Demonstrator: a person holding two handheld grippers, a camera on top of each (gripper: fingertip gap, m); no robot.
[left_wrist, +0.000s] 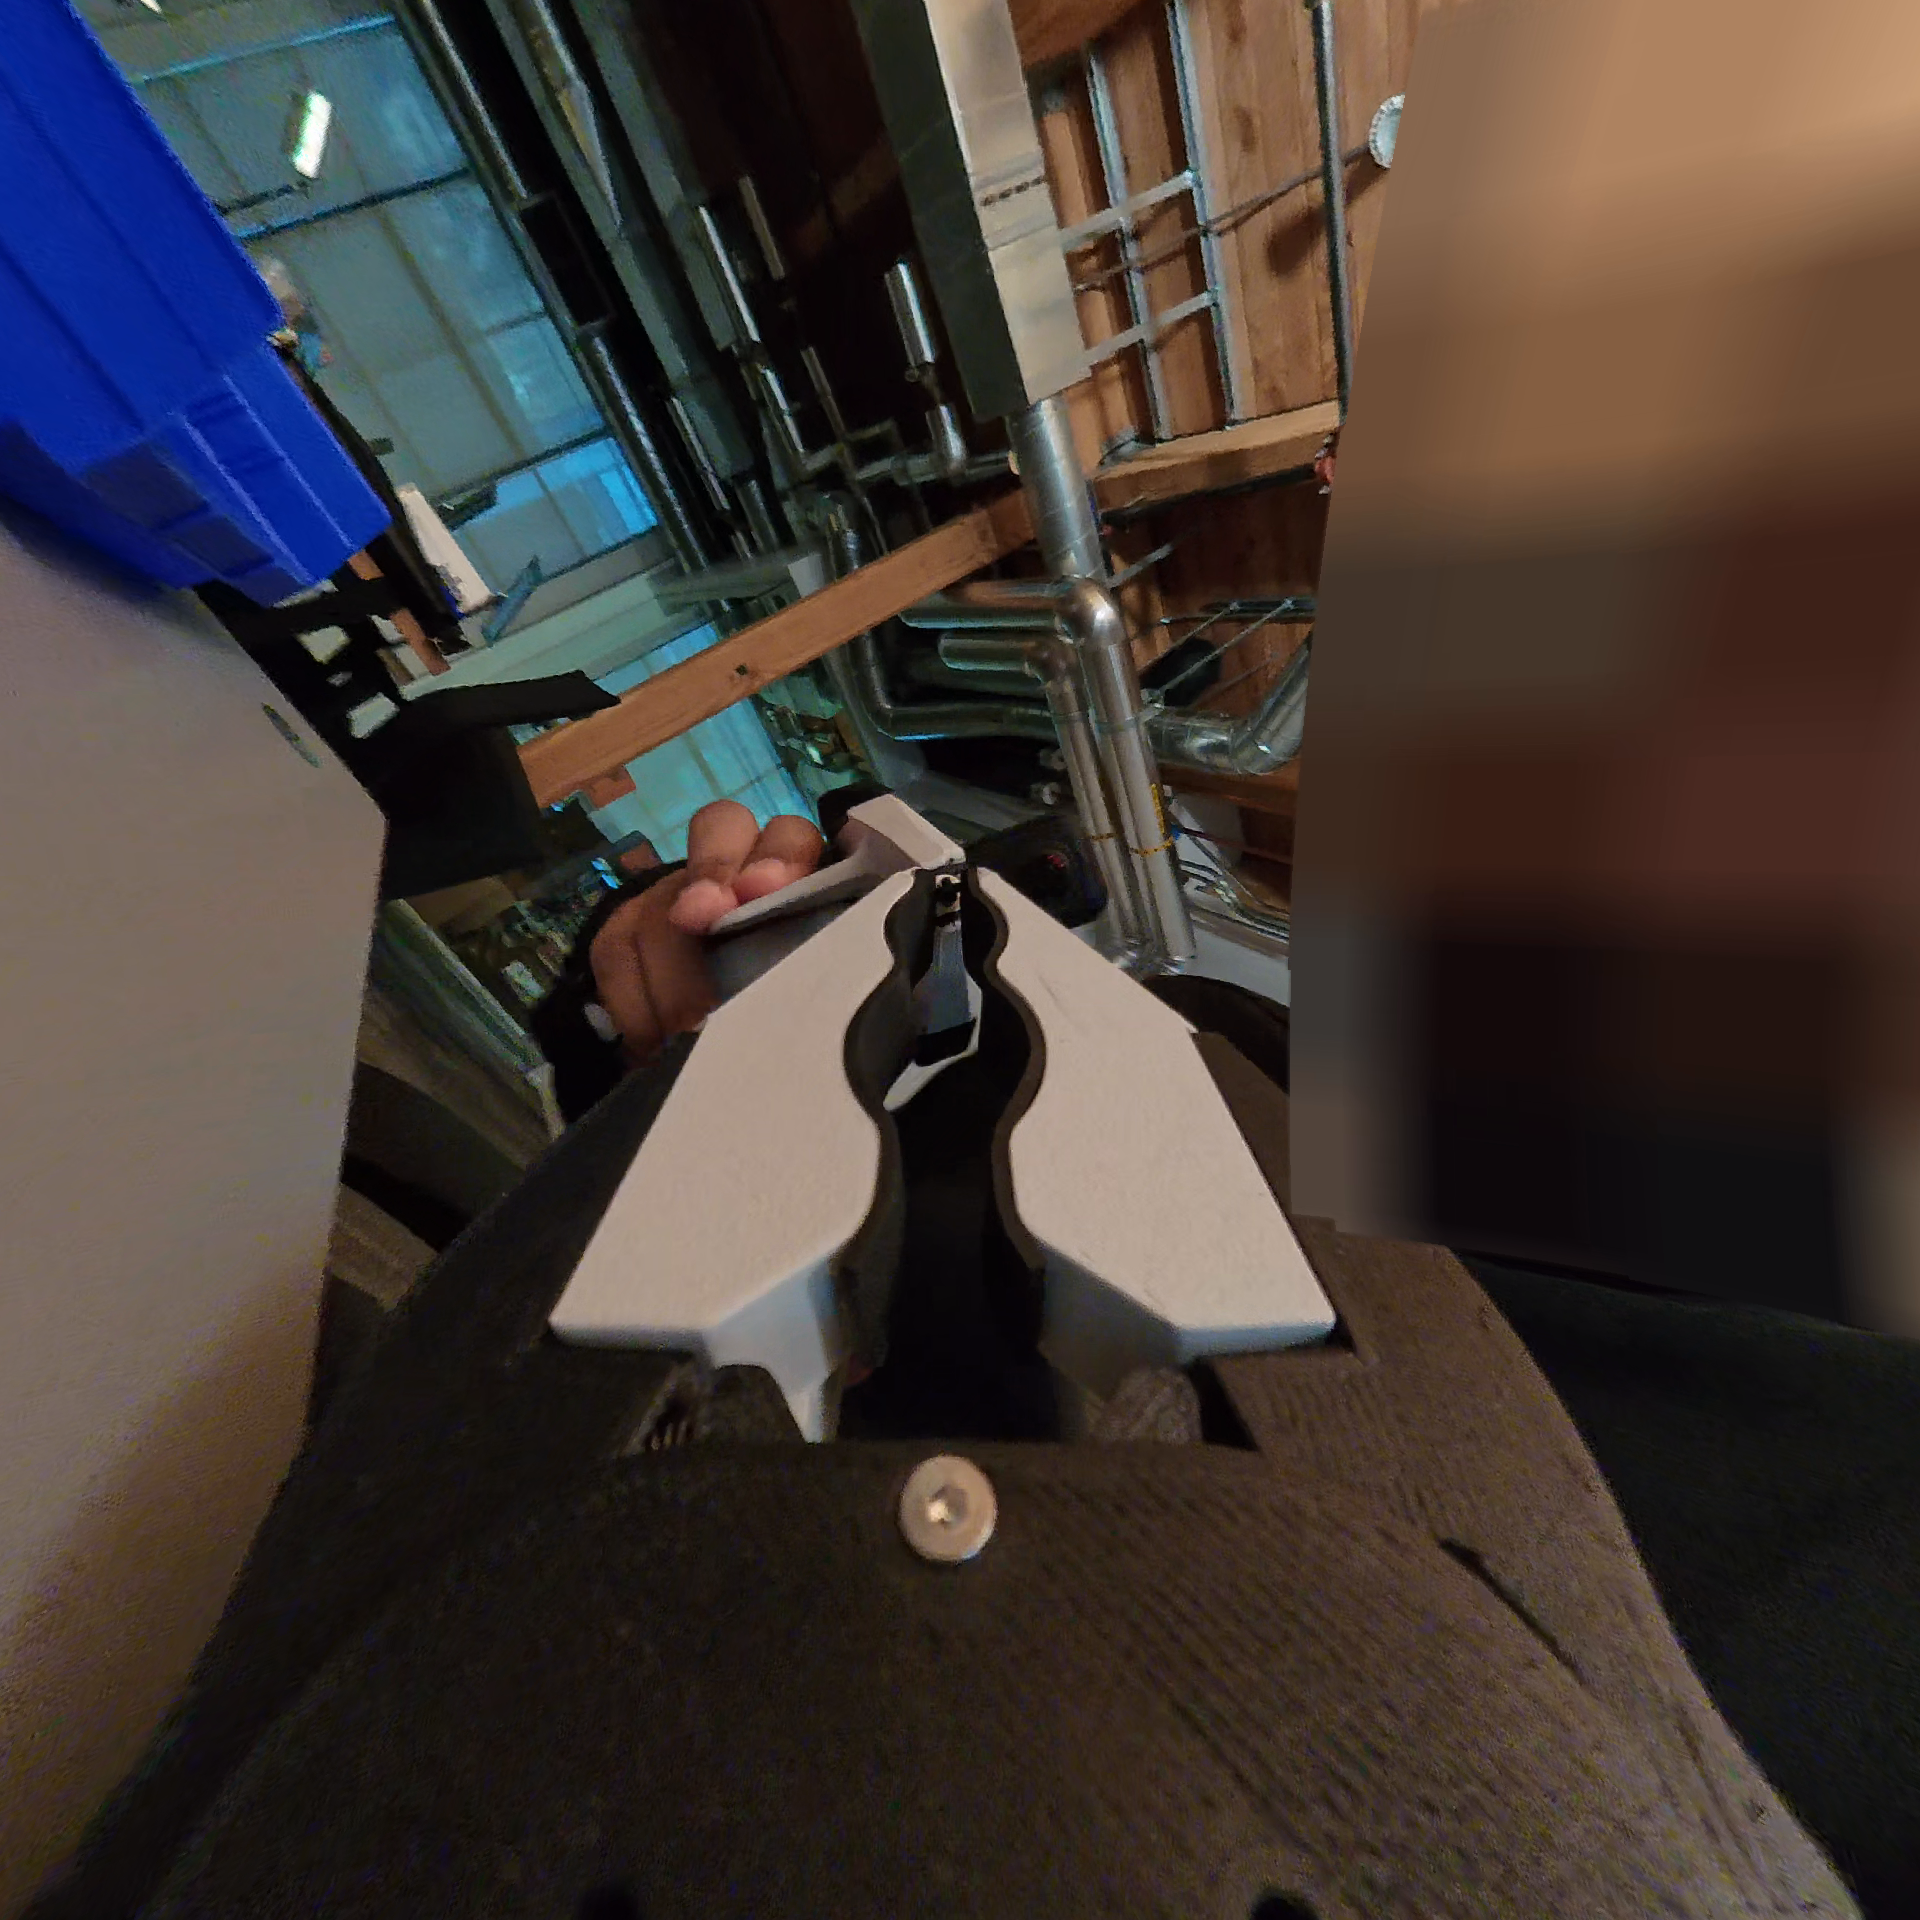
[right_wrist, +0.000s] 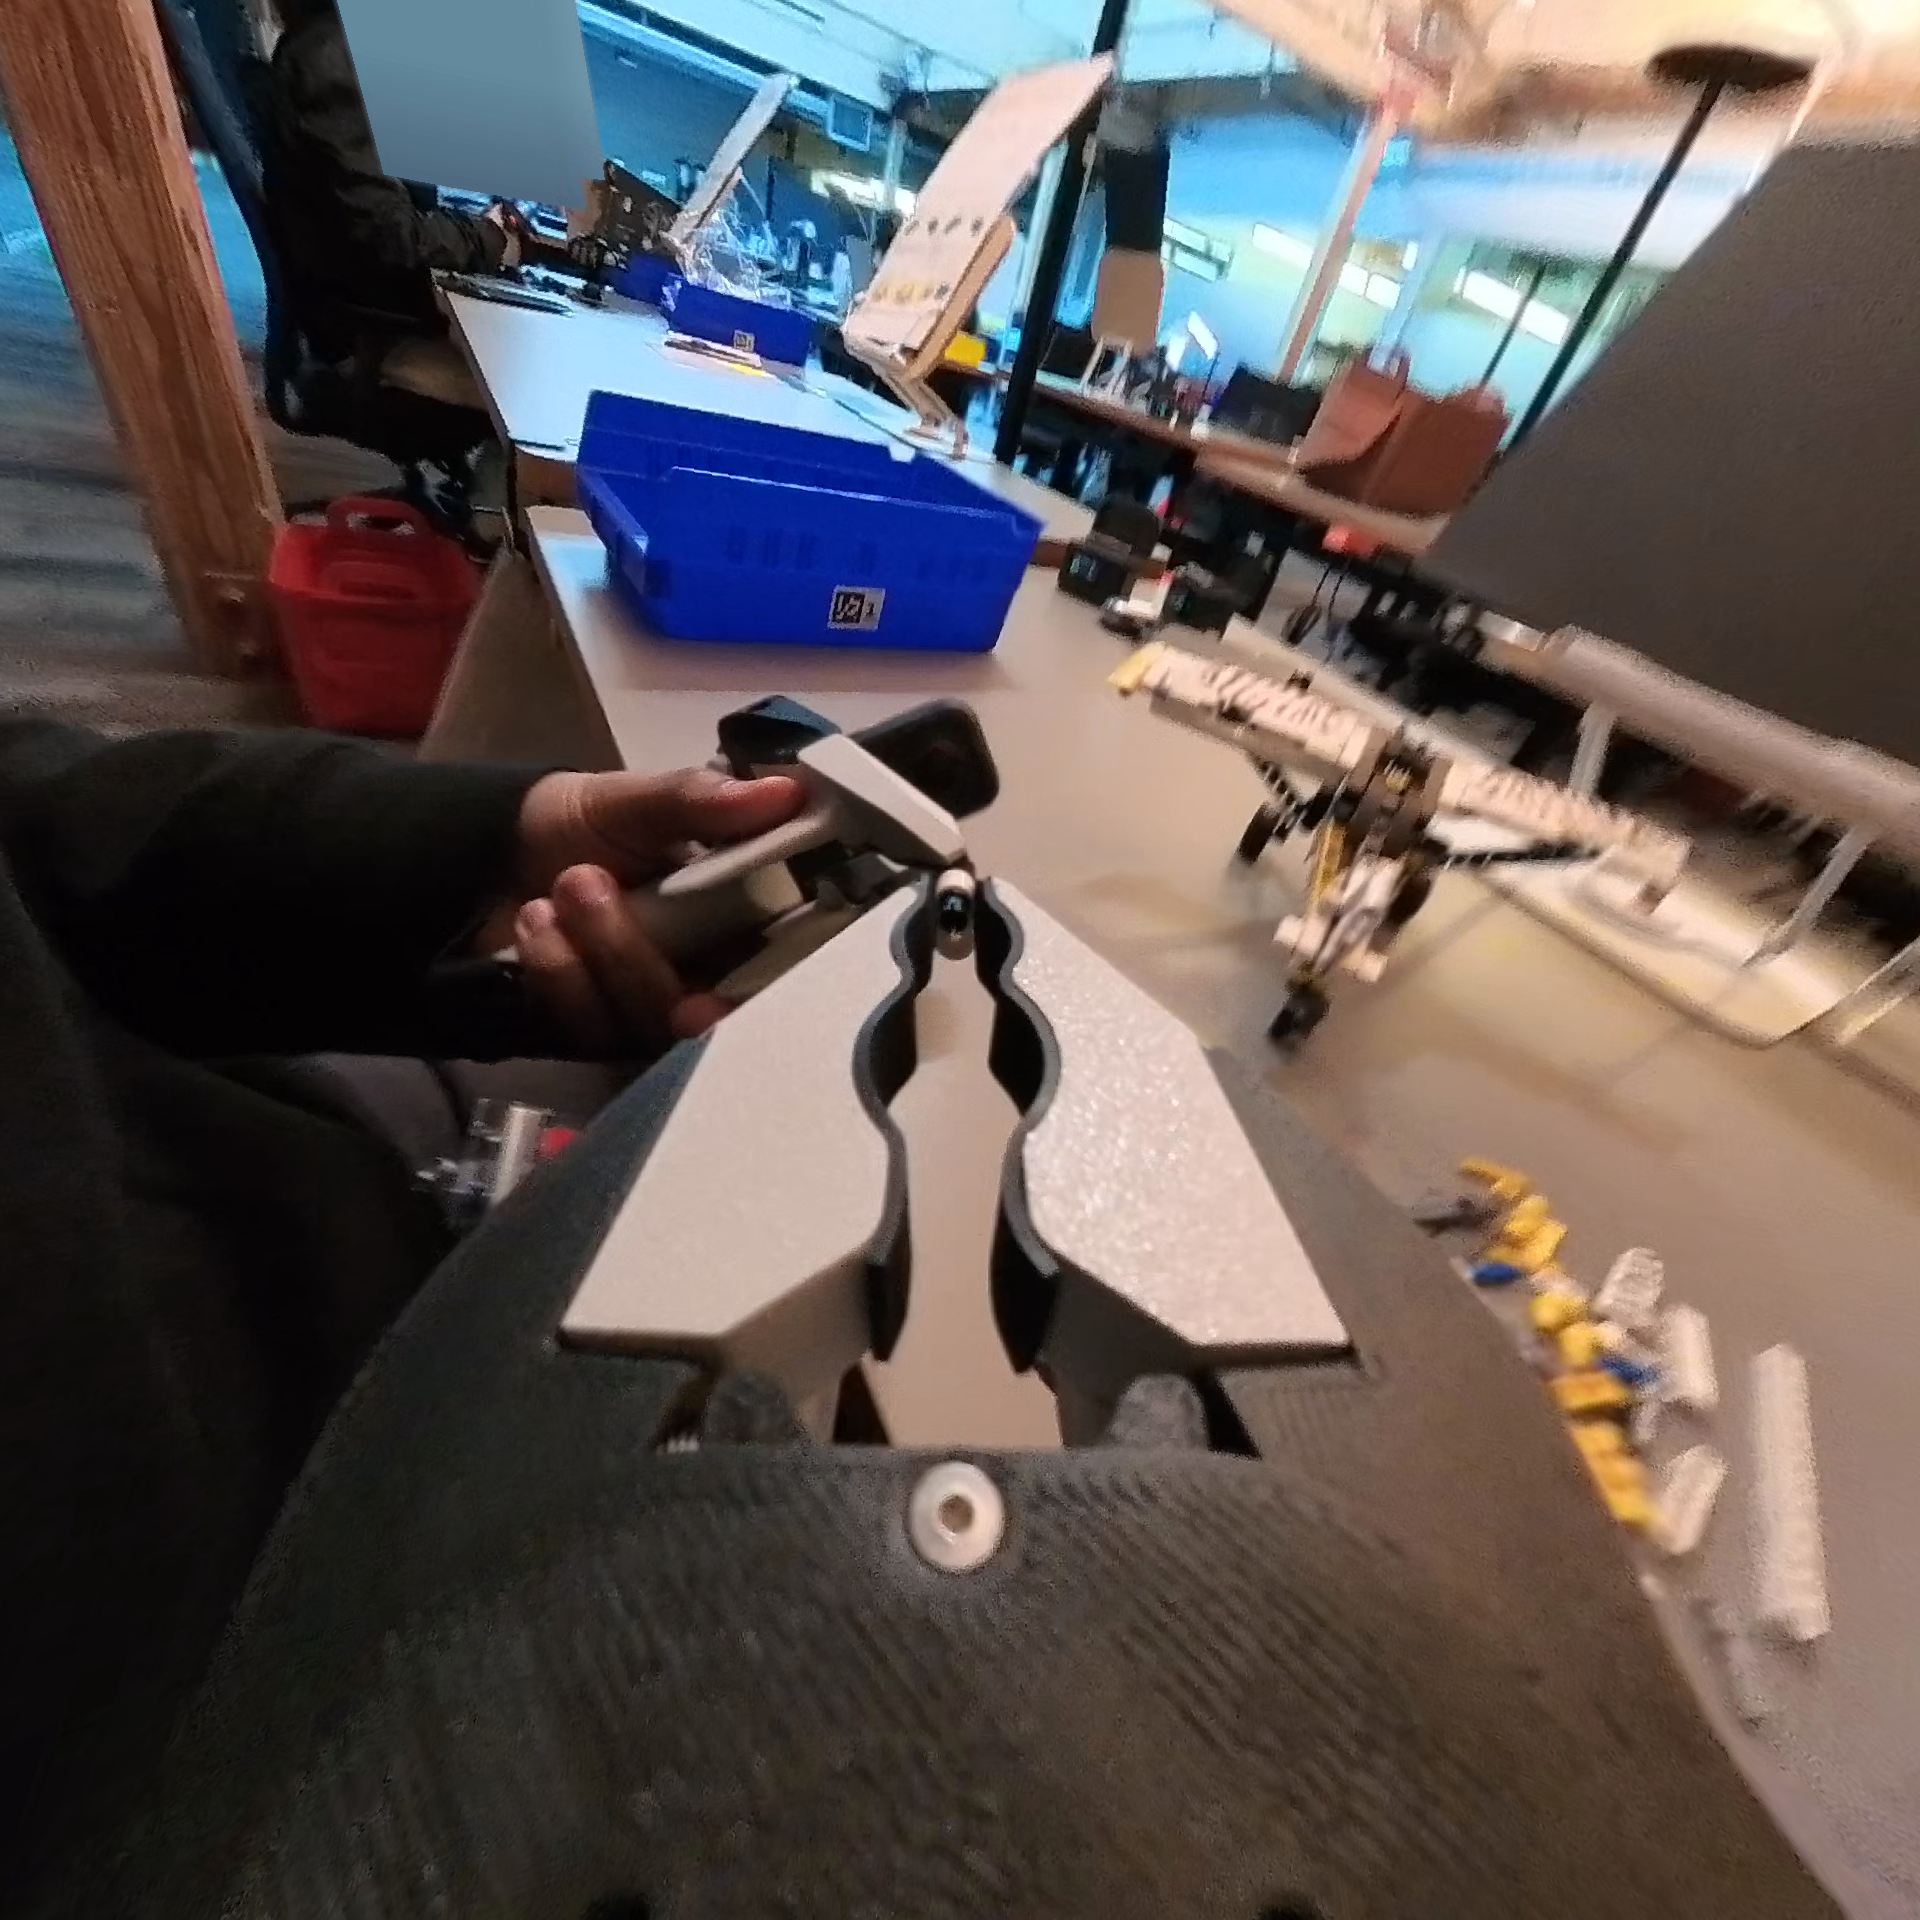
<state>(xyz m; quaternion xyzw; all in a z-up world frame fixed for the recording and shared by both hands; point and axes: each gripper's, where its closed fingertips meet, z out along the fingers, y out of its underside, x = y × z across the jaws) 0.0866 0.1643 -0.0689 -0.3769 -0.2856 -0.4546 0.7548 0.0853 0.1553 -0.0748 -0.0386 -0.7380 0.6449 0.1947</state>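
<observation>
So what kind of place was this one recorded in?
Most likely a shared workshop or maker lab: long worktables carrying blue parts bins, a brick-built model with loose bricks beside it, and exposed metal ducting on wooden framing overhead.

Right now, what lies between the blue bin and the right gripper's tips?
In the right wrist view, bare table, then the left gripper and the hand holding it, meeting the right gripper at a small black-and-white piece. Blue bin stands beyond.

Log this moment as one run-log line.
right gripper: shut on small white-and-black round piece | left gripper: tips meet it | blue plastic bin, grey table: beyond
</observation>
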